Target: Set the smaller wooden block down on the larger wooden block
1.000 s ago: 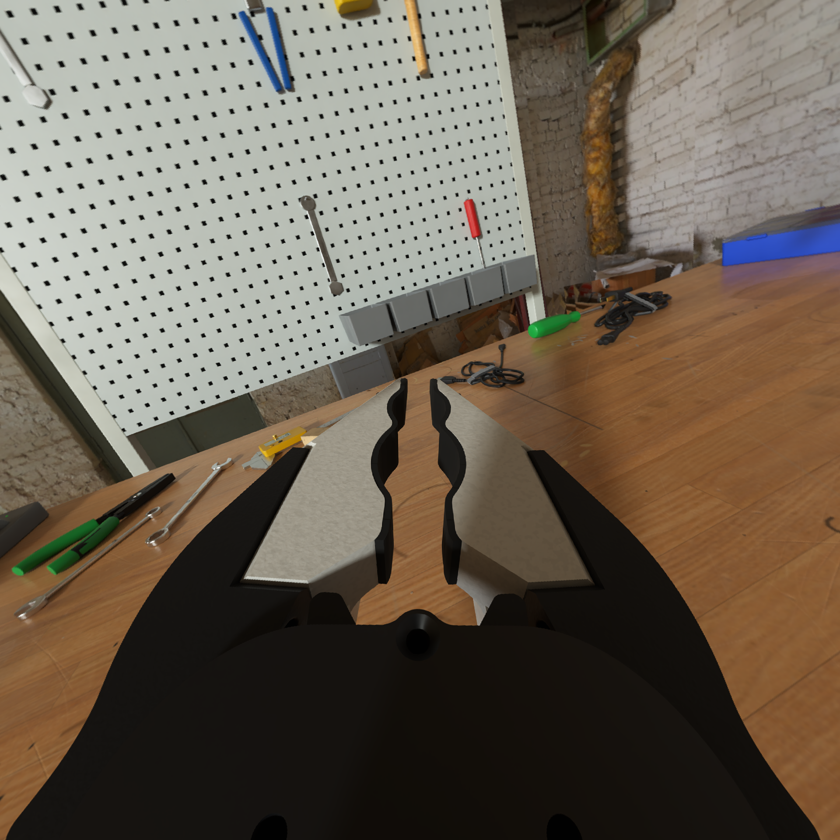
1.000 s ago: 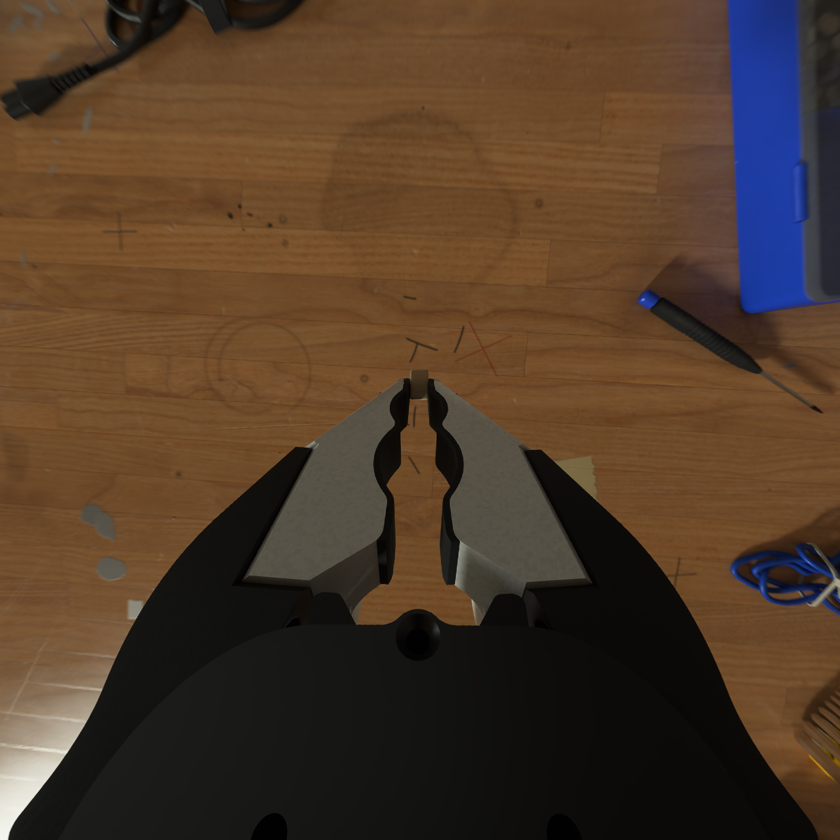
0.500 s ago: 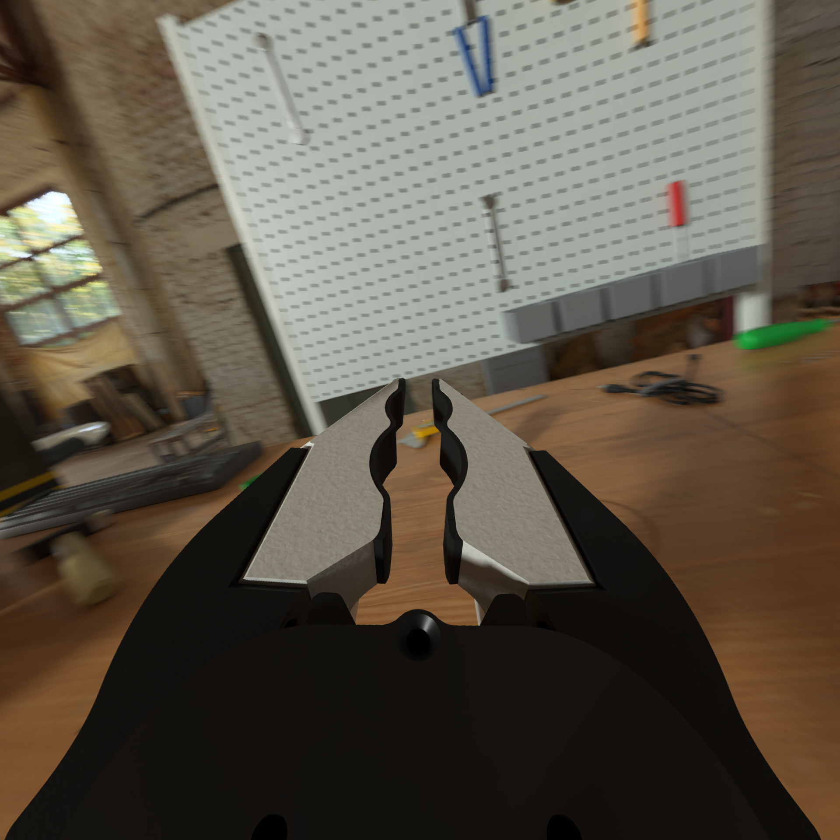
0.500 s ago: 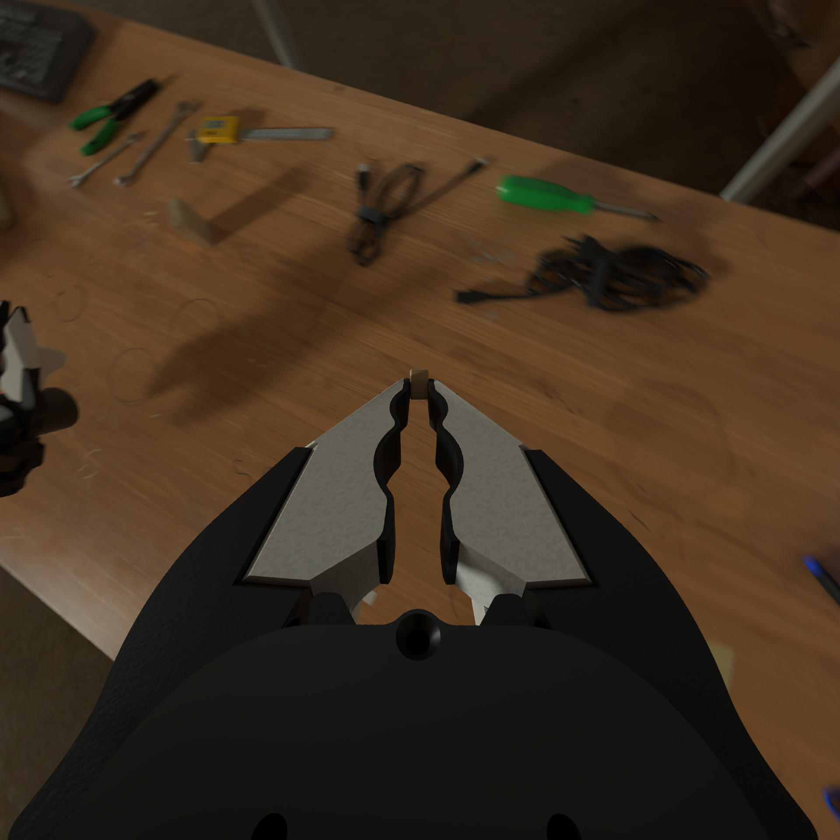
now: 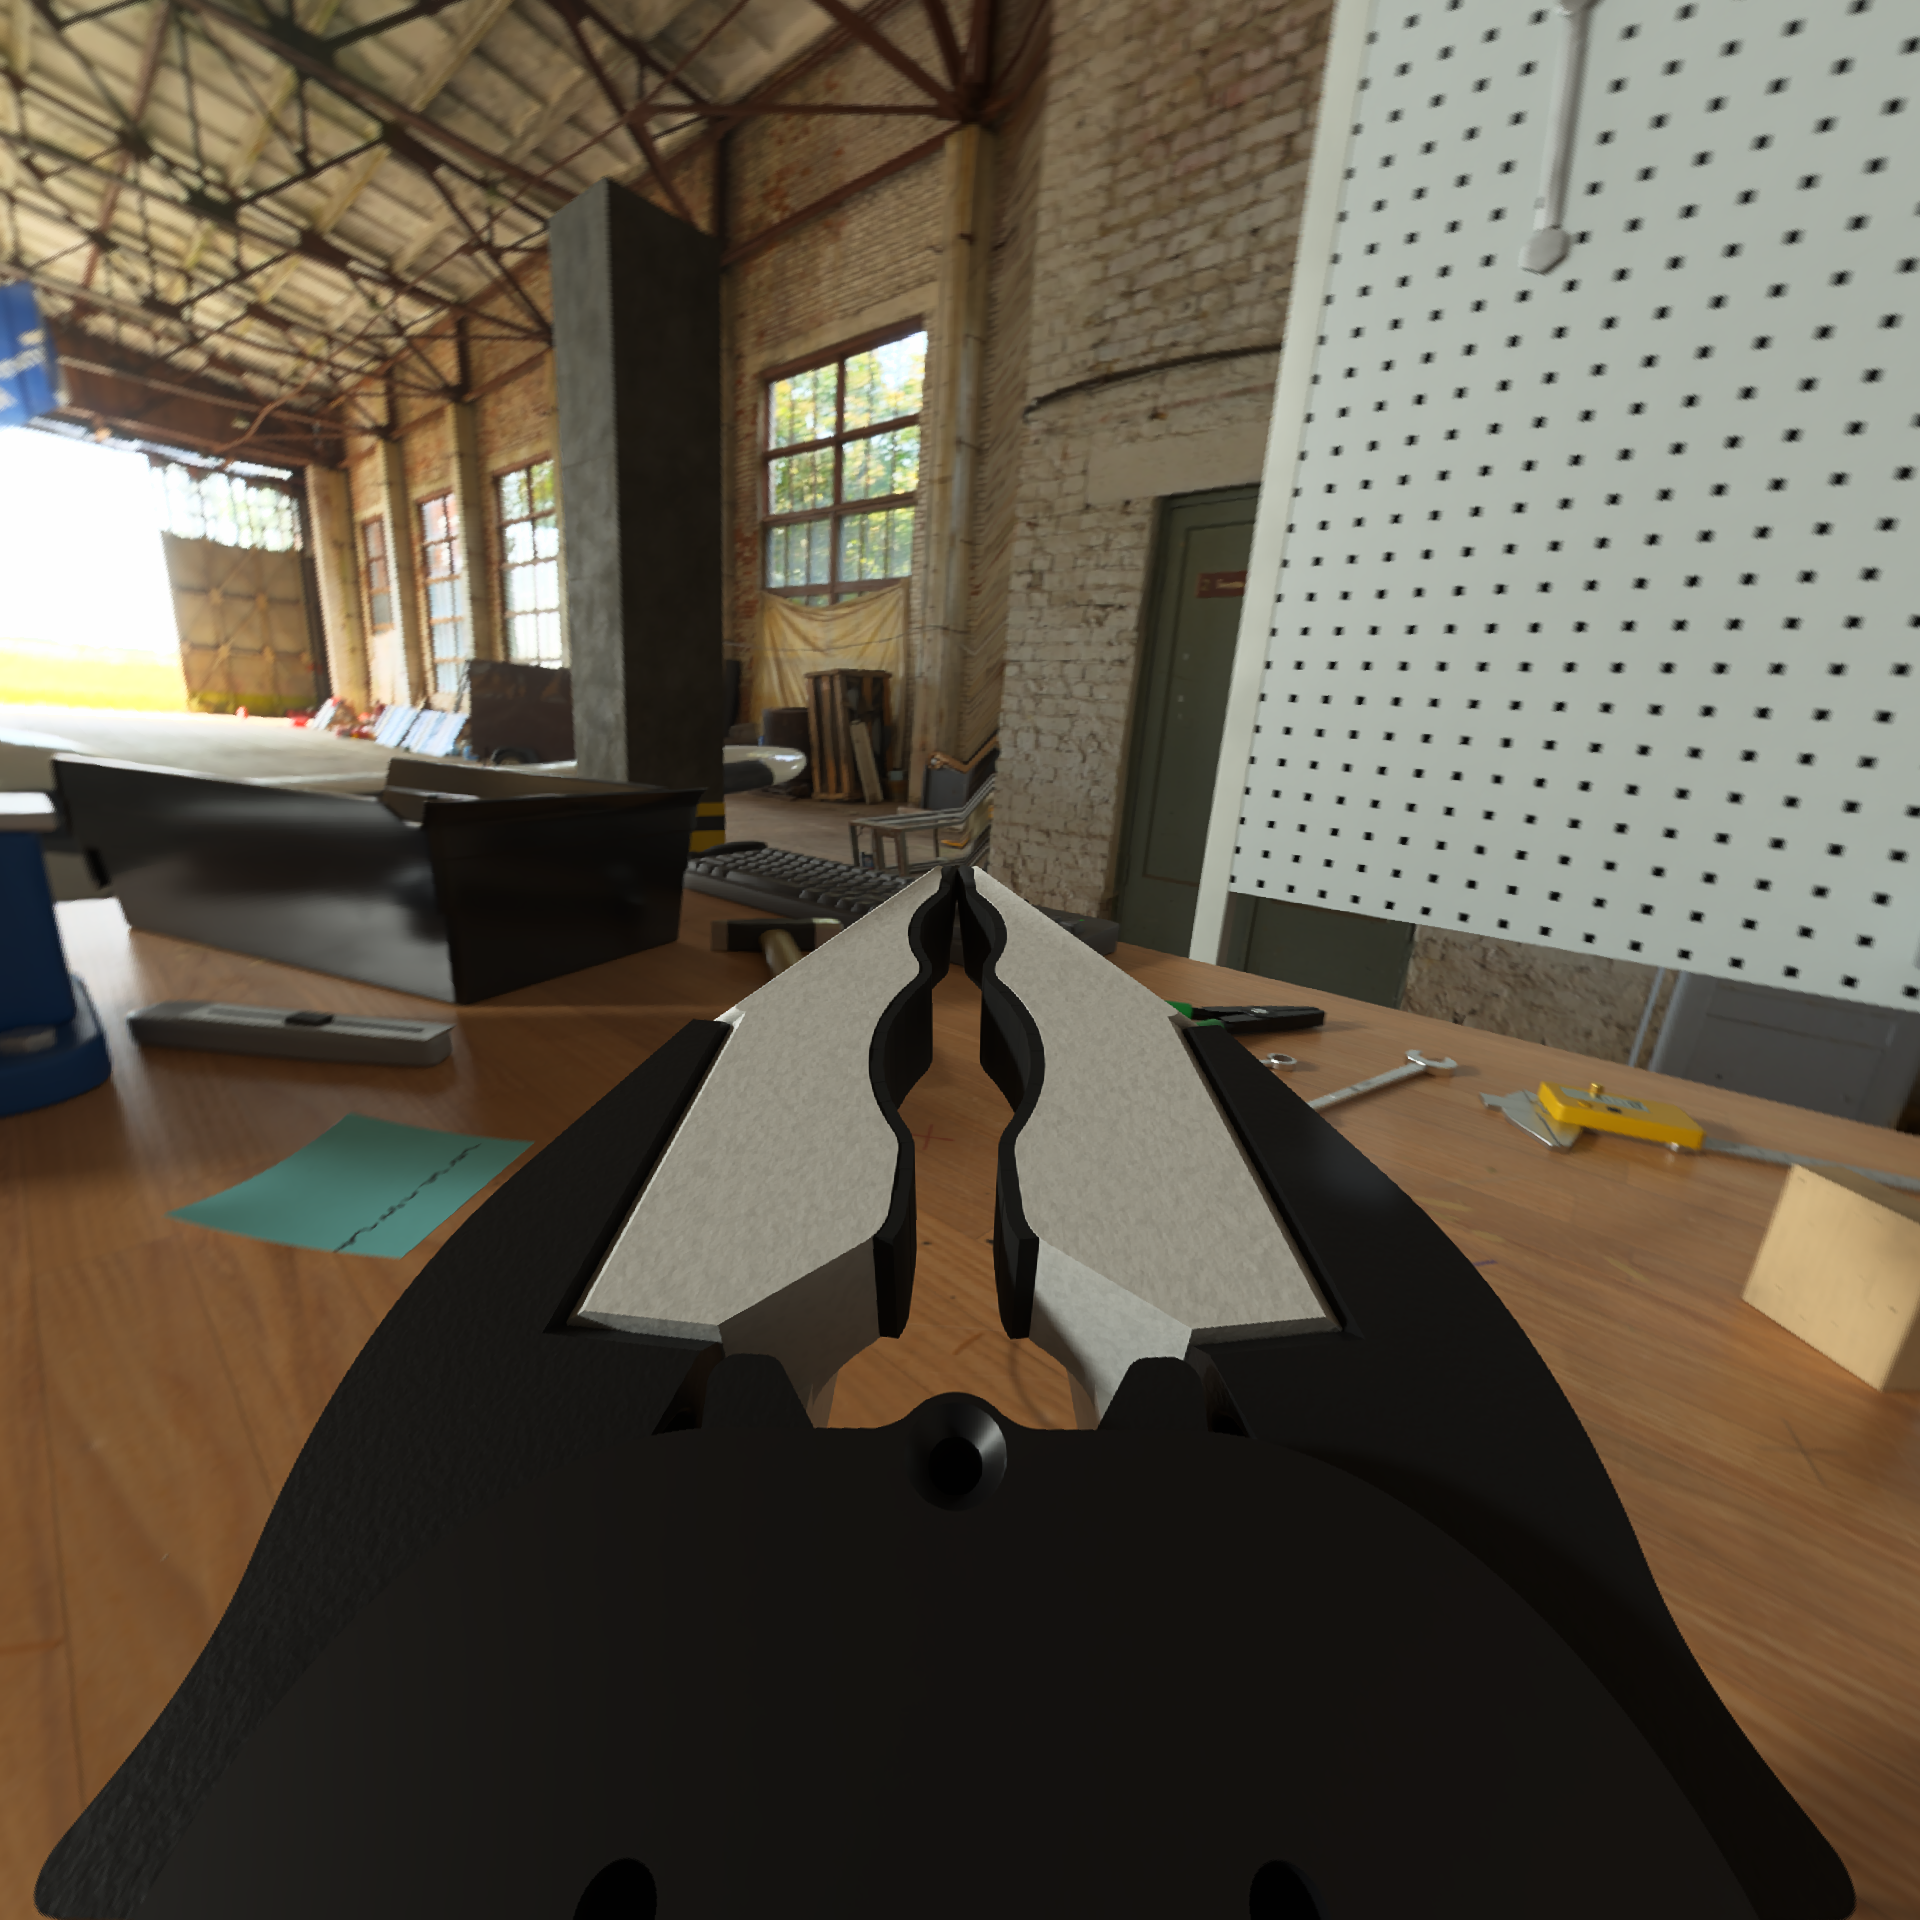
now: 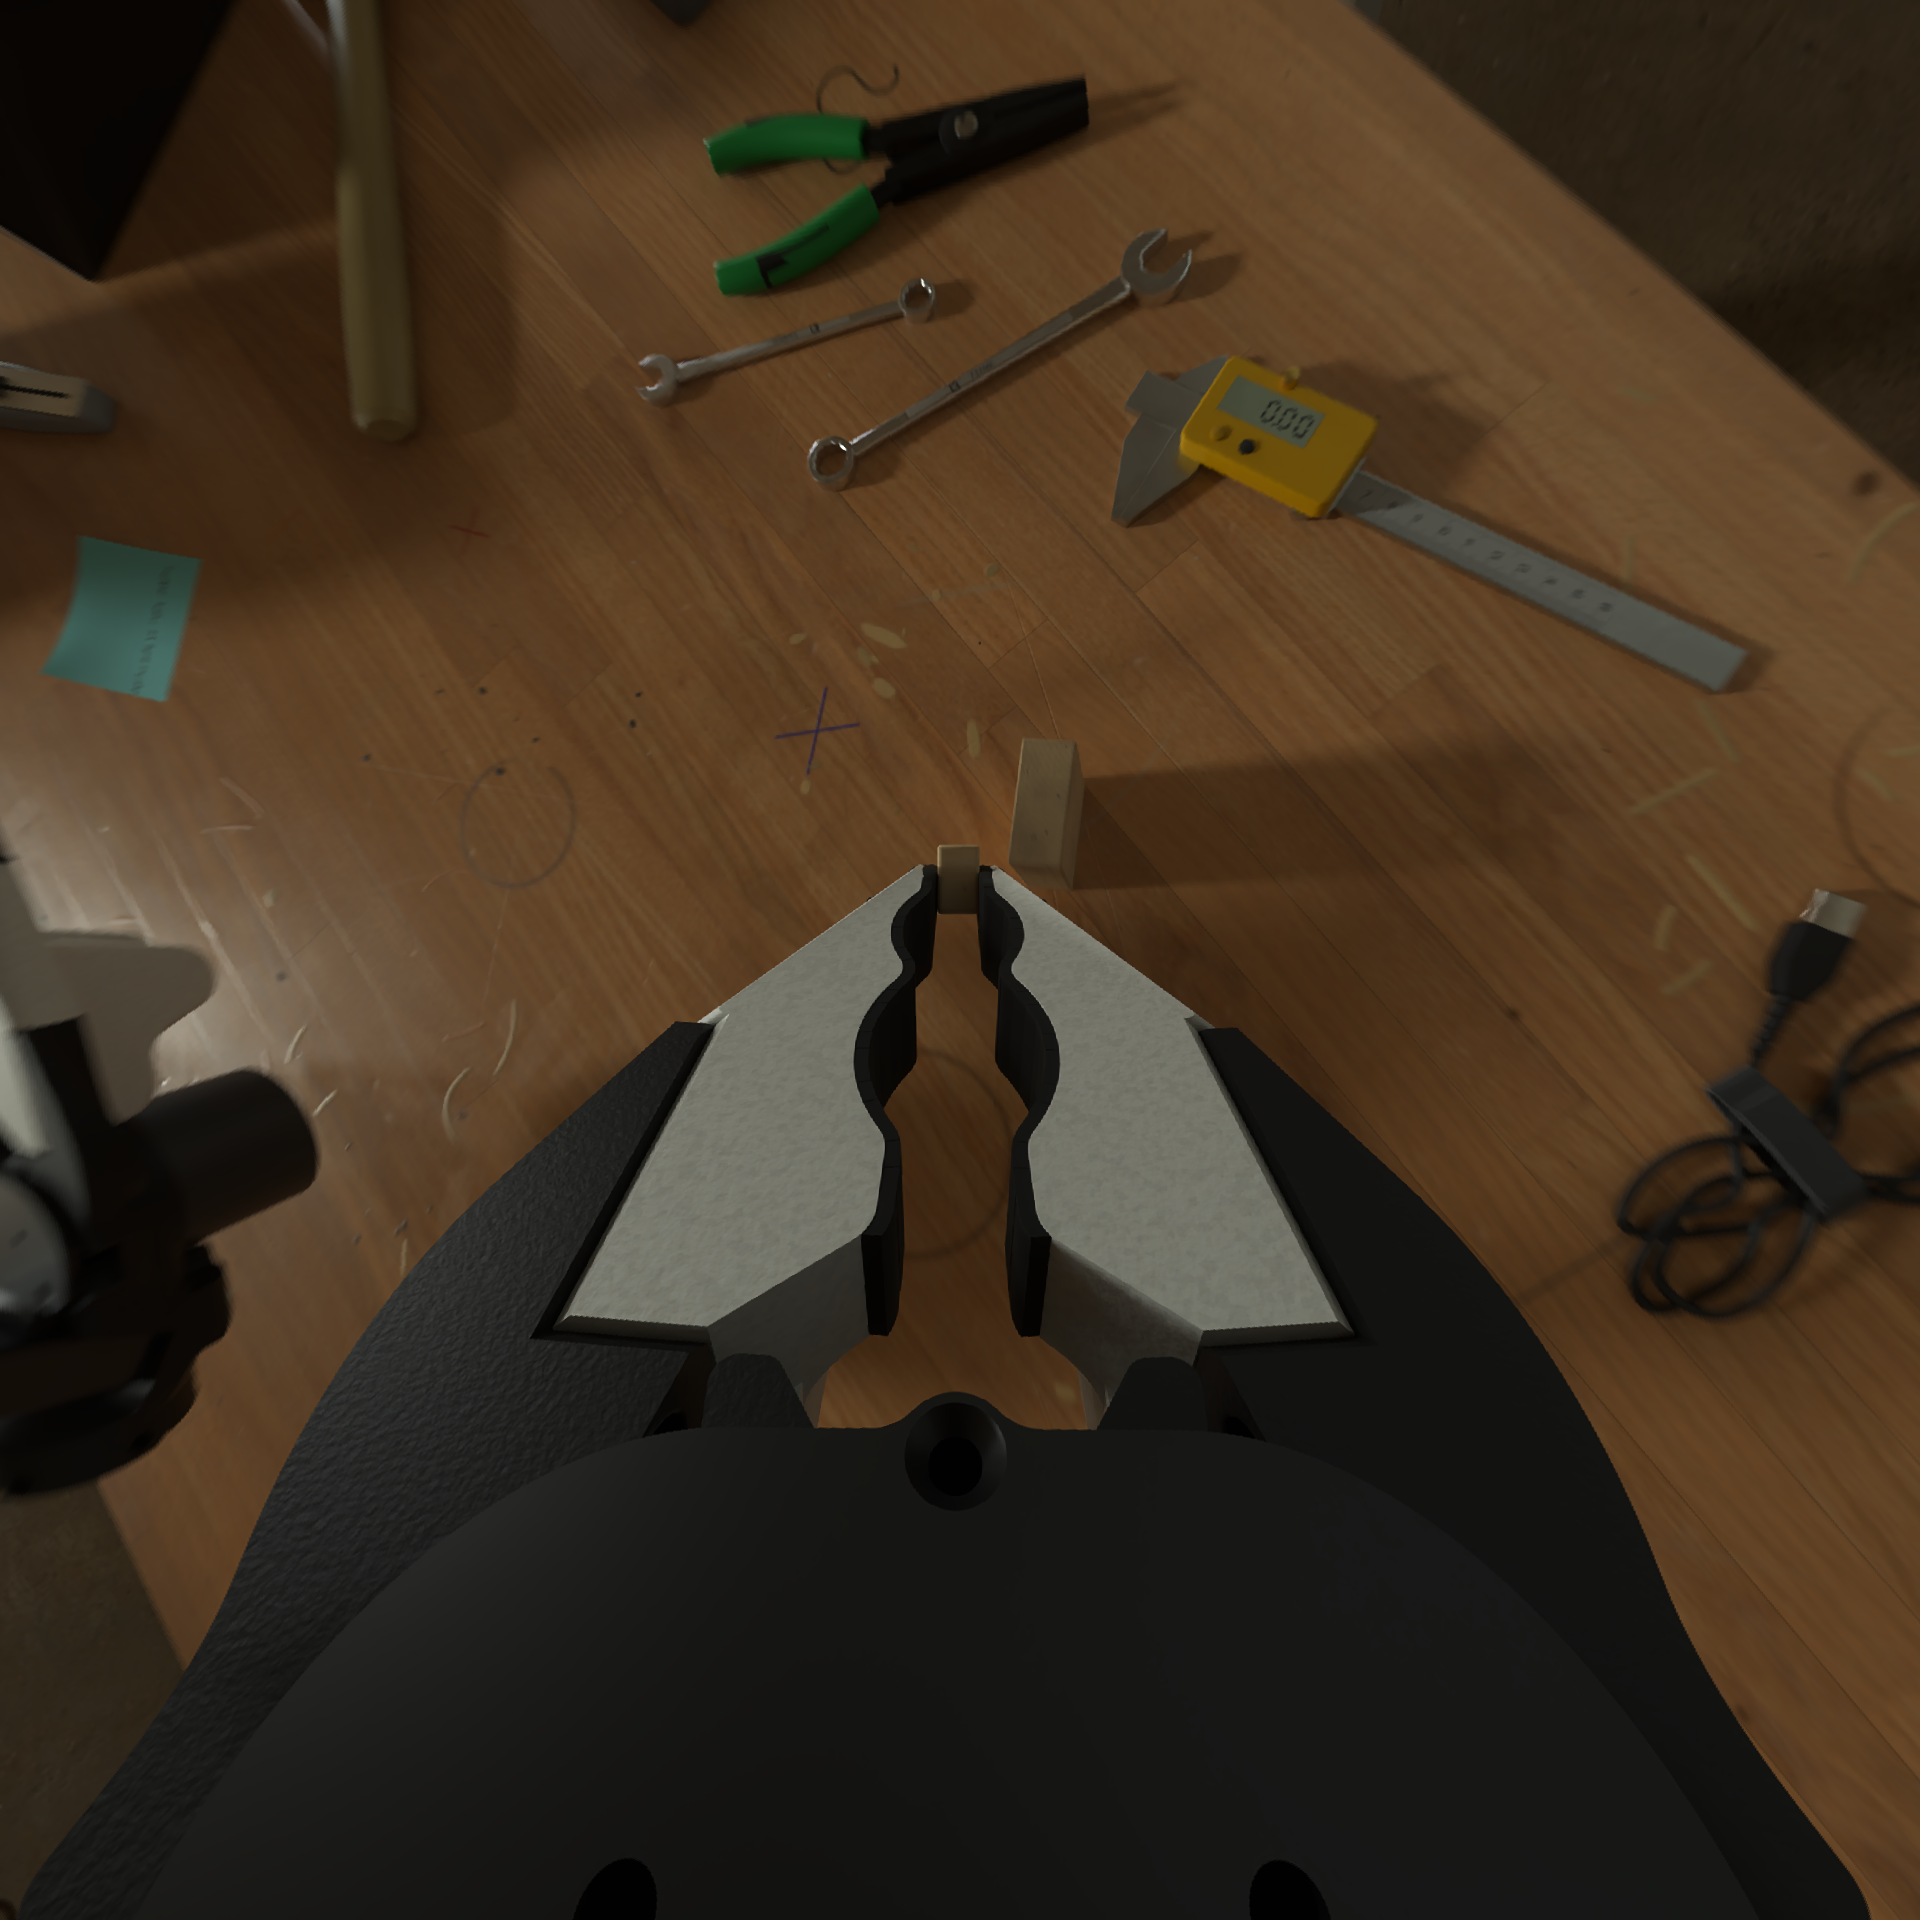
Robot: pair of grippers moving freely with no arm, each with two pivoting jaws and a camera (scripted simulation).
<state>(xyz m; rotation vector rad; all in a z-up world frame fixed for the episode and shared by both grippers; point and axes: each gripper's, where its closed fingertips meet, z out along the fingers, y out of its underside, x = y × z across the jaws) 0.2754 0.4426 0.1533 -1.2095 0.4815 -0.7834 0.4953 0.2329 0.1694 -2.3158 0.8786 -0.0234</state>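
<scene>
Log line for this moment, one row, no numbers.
right gripper: shut on small block | big block: on table, ahead-right | left gripper: shut, empty | placement: pending

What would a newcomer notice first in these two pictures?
In the right wrist view, the right hand-held gripper pinches the smaller wooden block at its fingertips, above the bench, with the larger wooden block lying just ahead to the right. A yellow caliper lies farther right. In the left wrist view, the left hand-held gripper is shut and empty, facing a brick hall.
</scene>
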